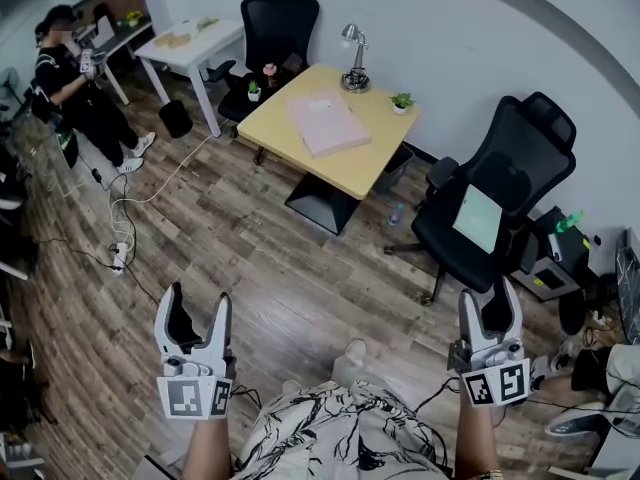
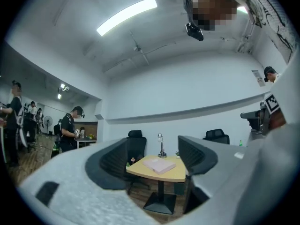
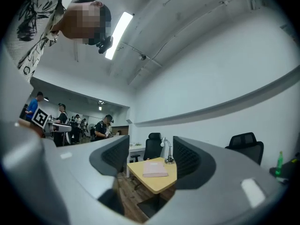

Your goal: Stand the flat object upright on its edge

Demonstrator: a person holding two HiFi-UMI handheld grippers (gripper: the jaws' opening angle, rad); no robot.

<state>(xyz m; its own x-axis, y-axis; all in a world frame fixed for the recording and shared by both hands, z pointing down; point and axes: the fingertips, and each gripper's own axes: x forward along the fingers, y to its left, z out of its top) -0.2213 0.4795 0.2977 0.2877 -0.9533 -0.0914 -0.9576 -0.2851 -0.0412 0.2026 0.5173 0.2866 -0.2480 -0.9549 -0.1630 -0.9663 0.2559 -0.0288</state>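
Note:
A flat pink book [image 1: 327, 123] lies face down on a yellow square table [image 1: 375, 163] across the room; it also shows as the pink book [image 2: 159, 165] in the left gripper view and the pink book [image 3: 154, 168] in the right gripper view. My left gripper [image 1: 195, 313] is held low at the left, far from the table, jaws open and empty. My right gripper [image 1: 490, 303] is held low at the right, also open with nothing between its jaws. Both point level toward the table.
On the table stand a desk lamp [image 1: 353, 60] and small potted plants [image 1: 402, 101]. Black office chairs [image 1: 500, 203] flank it, one behind [image 1: 278, 28]. A person [image 1: 75, 88] stands at the far left by a white table [image 1: 190, 48]. Cables [image 1: 125, 218] lie on the wood floor.

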